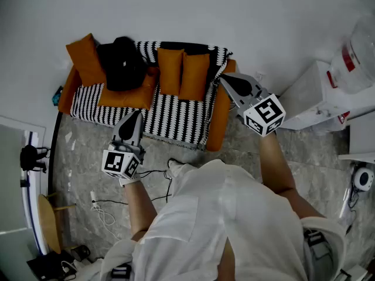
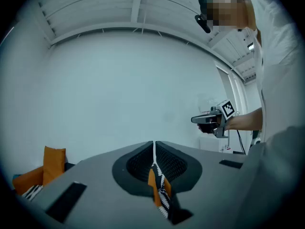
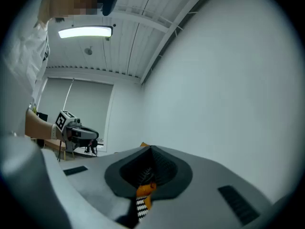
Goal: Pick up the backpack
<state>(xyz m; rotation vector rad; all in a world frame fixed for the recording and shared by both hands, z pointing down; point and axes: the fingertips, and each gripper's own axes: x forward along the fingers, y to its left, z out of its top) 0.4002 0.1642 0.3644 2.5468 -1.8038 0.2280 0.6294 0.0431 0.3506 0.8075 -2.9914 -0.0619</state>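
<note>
We've got the backpack (image 1: 122,63) slumped on the left part of the sofa (image 1: 176,119), just beside an orange cushion (image 1: 85,57). It lies straight ahead and a touch left of the left gripper (image 1: 133,119), still well apart from it. So the left is the nearer one, as the right gripper (image 1: 227,79) sits off by the sofa's right end (both have jaws pressed together on nothing, so they'd need opening first); the bag's long axis we can't tell, it's just a dark lump from up here.

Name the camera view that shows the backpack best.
Head view: the black backpack sits whole on the sofa's left end, seen from above. Neither gripper view shows it plainly; they catch mostly wall and slivers of sofa.
</note>
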